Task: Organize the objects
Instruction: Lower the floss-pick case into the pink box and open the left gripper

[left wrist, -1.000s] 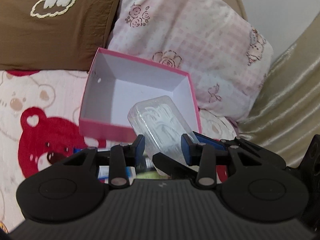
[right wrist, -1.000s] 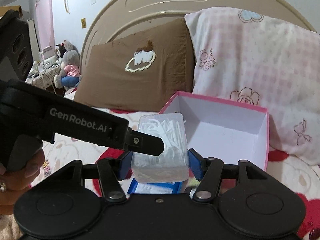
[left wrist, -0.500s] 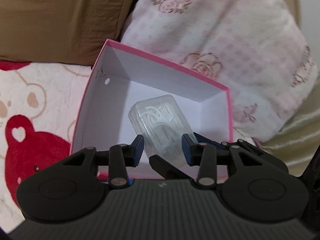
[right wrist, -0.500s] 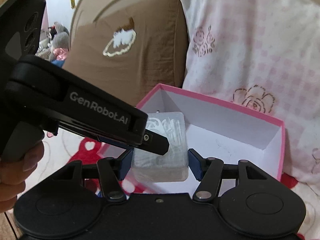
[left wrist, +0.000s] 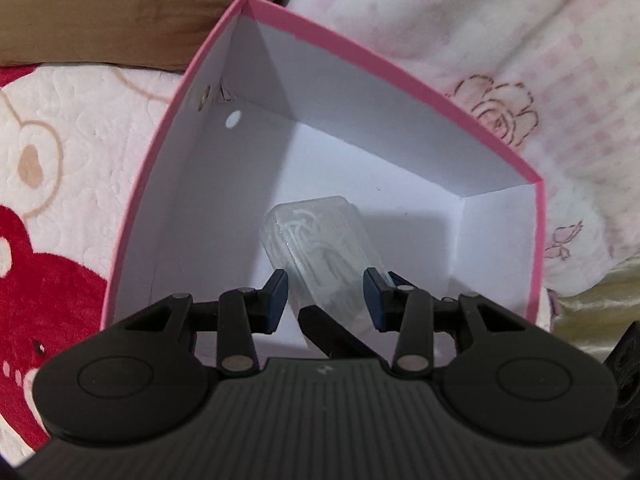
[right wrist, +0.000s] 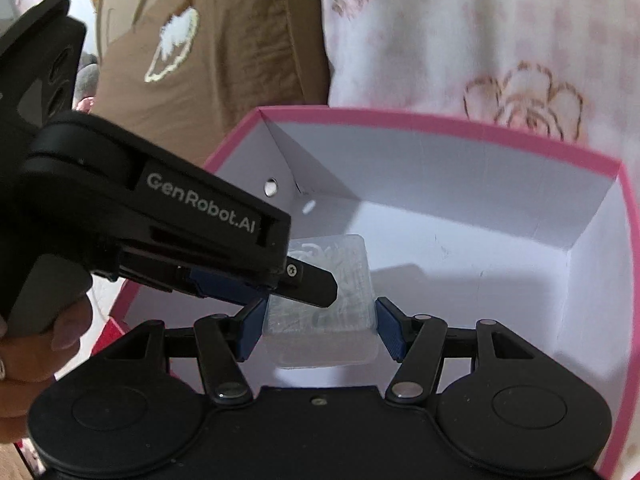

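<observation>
A clear plastic box (left wrist: 312,248) of white clips hangs inside the open pink box (left wrist: 400,76), low over its white floor. My left gripper (left wrist: 325,300) is shut on the clear box, a blue pad against each side. My right gripper (right wrist: 320,326) is also shut on the clear box (right wrist: 352,280), gripping it across its width. In the right wrist view the left gripper (right wrist: 312,284) reaches in from the left, over the pink box's (right wrist: 440,124) near rim. One black finger (left wrist: 332,332) of the right gripper shows under the clear box. I cannot tell whether the clear box touches the floor.
The pink box lies on a bear-print blanket (left wrist: 60,160). A brown pillow (left wrist: 100,8) and a pink checked pillow (left wrist: 480,20) lean close behind it. Golden fabric (left wrist: 592,312) lies at the right. A hand (right wrist: 40,344) holds the left gripper.
Both grippers have carried the clear box forward and down, from above the pink box's near rim to inside it. The pillows now fill the background.
</observation>
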Tool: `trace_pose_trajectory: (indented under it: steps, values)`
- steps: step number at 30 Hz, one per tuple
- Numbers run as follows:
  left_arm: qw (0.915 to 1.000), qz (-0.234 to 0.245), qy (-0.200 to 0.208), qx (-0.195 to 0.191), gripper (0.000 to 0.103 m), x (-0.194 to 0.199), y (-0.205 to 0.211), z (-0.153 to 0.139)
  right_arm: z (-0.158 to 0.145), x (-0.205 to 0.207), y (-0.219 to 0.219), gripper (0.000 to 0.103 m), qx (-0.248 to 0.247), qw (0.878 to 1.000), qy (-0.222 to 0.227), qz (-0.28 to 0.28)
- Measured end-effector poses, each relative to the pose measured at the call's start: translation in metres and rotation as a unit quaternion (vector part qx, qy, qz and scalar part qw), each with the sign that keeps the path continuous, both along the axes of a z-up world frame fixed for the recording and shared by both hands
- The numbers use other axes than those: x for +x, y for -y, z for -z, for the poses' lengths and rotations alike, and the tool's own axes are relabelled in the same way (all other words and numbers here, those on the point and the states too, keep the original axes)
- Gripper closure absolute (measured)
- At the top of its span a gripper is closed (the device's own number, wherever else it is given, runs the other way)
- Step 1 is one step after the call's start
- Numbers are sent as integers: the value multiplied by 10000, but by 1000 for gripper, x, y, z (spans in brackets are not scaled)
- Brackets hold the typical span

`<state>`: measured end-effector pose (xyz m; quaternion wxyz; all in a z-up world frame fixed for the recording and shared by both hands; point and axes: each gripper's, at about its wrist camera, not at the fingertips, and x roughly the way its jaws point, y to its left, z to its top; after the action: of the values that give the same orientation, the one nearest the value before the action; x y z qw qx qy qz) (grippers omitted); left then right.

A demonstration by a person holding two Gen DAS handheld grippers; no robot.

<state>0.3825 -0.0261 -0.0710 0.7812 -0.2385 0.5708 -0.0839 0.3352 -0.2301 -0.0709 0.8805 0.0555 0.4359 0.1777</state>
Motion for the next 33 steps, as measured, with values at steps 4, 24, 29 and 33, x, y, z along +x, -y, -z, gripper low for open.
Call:
trace_pose_trajectory:
  steps: [4,24,29,33]
  values:
    - [9997,-86,-208,0,64,5,1,8,6,1,1,38,-30,9999,-145,-7]
    - [9964,-316,-663,-421,68,1,-2,33,15,14,-17,30,-904,9952,-250,-291]
    - [9933,-517,-740,-724,71,3,-3,36,16,16,-6,26,-1201,9909,-607,-62]
    - [9900,-608,-718,-1047,71,7,1,38,14,15,5,31,-961,9931,-666,-84]
